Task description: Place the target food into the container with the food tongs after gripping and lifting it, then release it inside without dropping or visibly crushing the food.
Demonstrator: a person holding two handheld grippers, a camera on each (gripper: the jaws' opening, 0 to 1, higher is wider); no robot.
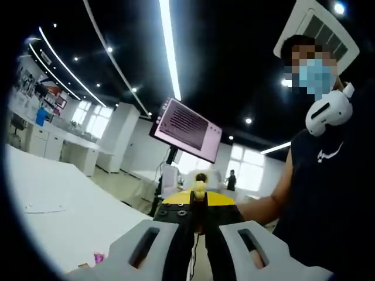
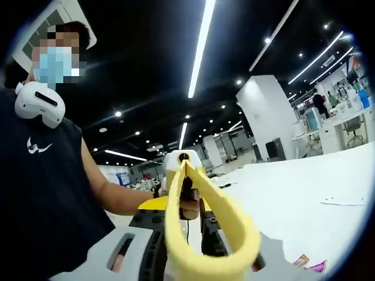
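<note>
Open-plan hall with a dark ceiling crossed by long light strips [image 1: 170,47], both views tilted upward. A white table [image 2: 304,193] stretches to the right of the right gripper [image 2: 187,228] and, in the left gripper view, to the left of the left gripper [image 1: 200,225]. On it lie a flat sheet [image 2: 343,201] and, close beside the jaws, small pink wrappers [image 2: 316,266]. The right gripper's grey jaws rise from the bottom of its view and are clamped on the yellow food tongs [image 2: 225,219]. The tongs' broad curved end lies blurred nearest the camera, between the jaws. Its two arms run forward and converge on a tip straight ahead, in front of the white body of the opposite gripper. In the left gripper view the jaws stand drawn together, with only a narrow slit between the black inner pads. Whether anything is pinched there cannot be told. Straight ahead of them the tongs show end-on as a small yellow shape above the yellow-and-black body of the facing gripper. A person [image 1: 328,193] in a dark sleeveless shirt, with a white headset [image 1: 329,111] at the neck, stands to the right of the left gripper. Beyond the jaws, a monitor [image 1: 186,124] hangs on a stand.
</note>
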